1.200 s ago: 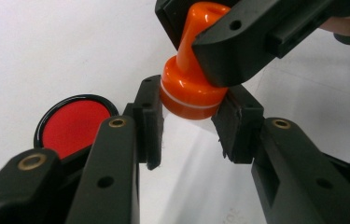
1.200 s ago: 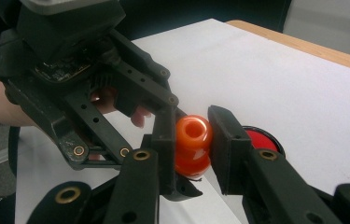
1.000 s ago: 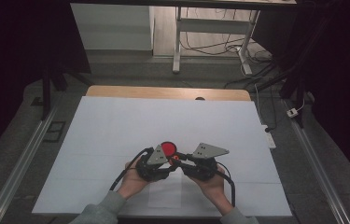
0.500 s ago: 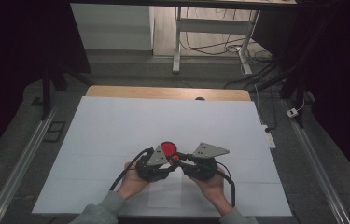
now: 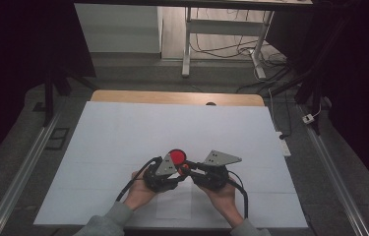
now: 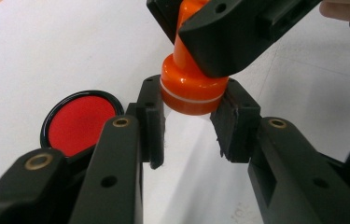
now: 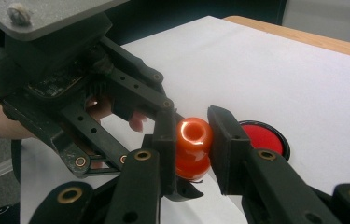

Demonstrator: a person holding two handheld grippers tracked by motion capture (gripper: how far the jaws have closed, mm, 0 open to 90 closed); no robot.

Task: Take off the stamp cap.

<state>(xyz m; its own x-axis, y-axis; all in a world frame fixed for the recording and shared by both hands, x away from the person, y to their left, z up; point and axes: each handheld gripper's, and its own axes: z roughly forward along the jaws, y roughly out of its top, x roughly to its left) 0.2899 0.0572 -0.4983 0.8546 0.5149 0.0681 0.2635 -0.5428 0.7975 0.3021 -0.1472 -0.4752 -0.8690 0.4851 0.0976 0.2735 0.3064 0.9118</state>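
While both hands meet low over the sheet, the scene reads so:
Stamp: an orange stamp with a knob handle, lifted off the white sheet, caught between the two grippers.
Left gripper: jaws clenched on the stamp's wide round base, one pad each side.
Right gripper: jaws clamped on the knob handle.
Ink pad: a round red ink pad in a black rim lies on the sheet, just beyond the grippers.
Table: wooden edge at the sheet's far side.
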